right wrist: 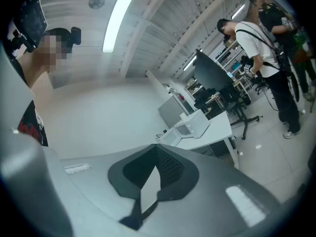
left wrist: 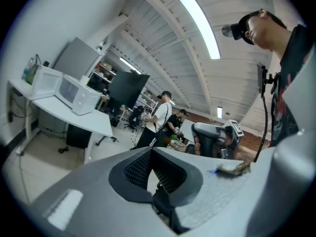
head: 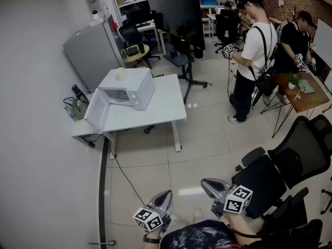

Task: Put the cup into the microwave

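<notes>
A white microwave [head: 128, 88] stands on a white table [head: 166, 108] by the left wall, its door [head: 97, 111] swung open to the left. A pale cup [head: 120, 74] sits on top of the microwave. Both grippers hang far from the table, low at the near edge of the head view. My left gripper [head: 167, 195] is shut with nothing in it, and my right gripper [head: 206, 182] looks shut and empty too. The left gripper view shows its jaws [left wrist: 150, 150] meeting, with the microwave [left wrist: 74, 94] far off to the left. The right gripper view shows its jaws [right wrist: 157, 147] together and the microwave [right wrist: 194, 126] beyond.
Two people [head: 253, 51] stand at the back right beside a small brown desk [head: 303, 95]. Black office chairs [head: 290, 162] stand close on my right. A cable [head: 124, 178] runs over the tiled floor from the table. A grey panel [head: 91, 51] and a black screen [head: 174, 9] stand behind the table.
</notes>
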The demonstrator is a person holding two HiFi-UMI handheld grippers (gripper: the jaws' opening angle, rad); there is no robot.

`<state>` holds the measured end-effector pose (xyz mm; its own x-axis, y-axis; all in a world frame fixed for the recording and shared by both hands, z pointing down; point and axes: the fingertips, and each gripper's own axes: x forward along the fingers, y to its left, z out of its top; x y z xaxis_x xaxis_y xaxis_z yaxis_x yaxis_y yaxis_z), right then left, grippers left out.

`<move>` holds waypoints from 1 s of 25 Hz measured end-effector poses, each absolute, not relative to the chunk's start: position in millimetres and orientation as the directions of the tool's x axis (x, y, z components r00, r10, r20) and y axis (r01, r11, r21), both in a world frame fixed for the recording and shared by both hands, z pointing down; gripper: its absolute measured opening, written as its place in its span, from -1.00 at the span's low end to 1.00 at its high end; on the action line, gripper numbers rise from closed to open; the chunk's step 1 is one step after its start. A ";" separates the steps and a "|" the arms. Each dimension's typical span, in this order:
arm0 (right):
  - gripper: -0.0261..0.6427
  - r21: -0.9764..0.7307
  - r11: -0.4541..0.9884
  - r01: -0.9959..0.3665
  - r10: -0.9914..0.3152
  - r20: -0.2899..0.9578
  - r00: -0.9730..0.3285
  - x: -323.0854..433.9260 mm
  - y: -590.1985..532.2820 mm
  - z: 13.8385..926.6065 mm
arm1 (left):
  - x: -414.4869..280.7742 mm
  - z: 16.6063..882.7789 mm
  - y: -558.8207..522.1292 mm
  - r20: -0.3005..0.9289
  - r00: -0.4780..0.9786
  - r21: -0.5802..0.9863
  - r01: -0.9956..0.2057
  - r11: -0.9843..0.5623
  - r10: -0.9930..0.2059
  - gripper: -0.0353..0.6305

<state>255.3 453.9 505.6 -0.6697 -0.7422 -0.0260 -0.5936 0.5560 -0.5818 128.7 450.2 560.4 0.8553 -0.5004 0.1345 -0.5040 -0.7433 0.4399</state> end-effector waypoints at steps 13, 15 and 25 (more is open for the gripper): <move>-0.93 -0.609 0.543 -0.578 -0.748 -0.038 -0.662 297.7 431.3 522.9 | 252.9 531.8 490.5 0.035 0.988 0.439 -0.148 -0.886 -0.147 -0.88; -0.93 -0.604 0.538 -0.588 -0.753 -0.031 -0.657 295.3 414.8 525.2 | 253.1 534.8 468.8 0.054 0.988 0.411 -0.152 -0.899 -0.142 -0.88; -0.93 -0.482 0.587 -0.650 -0.735 0.019 -0.678 222.5 280.3 501.6 | 185.0 523.8 326.1 -0.004 0.987 0.331 -0.153 -0.931 -0.163 -0.88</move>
